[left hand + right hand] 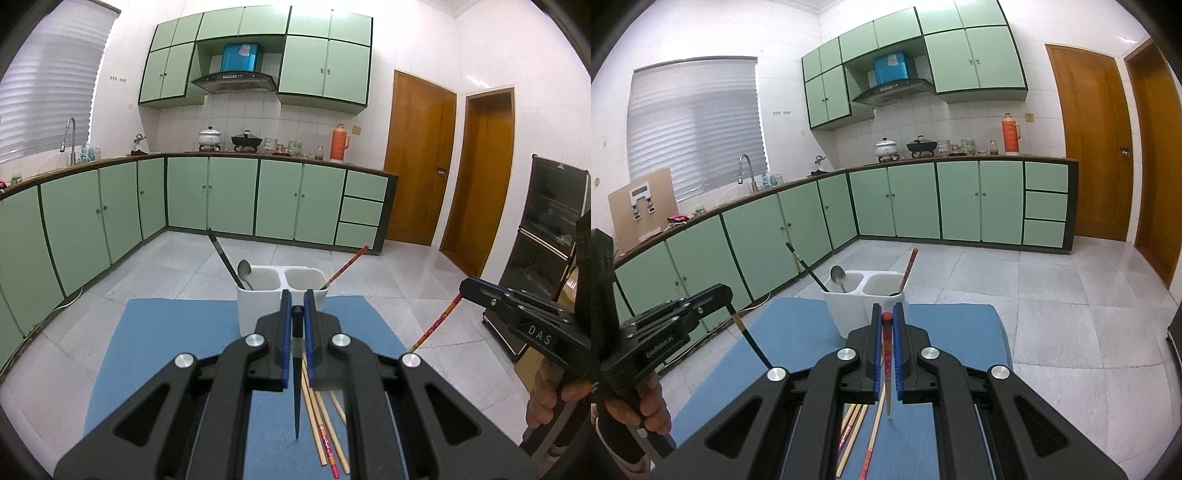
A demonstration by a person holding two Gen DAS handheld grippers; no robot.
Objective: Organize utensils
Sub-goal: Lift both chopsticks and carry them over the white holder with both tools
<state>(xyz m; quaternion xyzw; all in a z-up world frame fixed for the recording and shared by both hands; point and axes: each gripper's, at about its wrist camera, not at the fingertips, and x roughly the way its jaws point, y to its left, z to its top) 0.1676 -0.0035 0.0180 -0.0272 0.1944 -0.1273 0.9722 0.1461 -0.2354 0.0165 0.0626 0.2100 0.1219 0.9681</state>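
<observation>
A white two-compartment holder [255,314] [849,314] stands at the far end of a blue mat [166,350] [953,332]. Its left cup holds a black chopstick [225,258] and a metal spoon [244,273]; its right cup holds a red chopstick [345,267]. My left gripper [297,304] [728,293] is shut on a dark chopstick [297,398] [750,338] that hangs tip down above the mat. My right gripper [886,314] [463,288] is shut on a red chopstick [887,369] [436,325] with a pale tip. Several wooden and red chopsticks [325,424] [857,424] lie on the mat below both grippers.
The mat lies on a table over a grey tiled floor. Green base cabinets [229,195] line the far wall and the left side, with pots and an orange flask [339,144] on the counter. Wooden doors [417,158] and a black rack [550,229] are on the right.
</observation>
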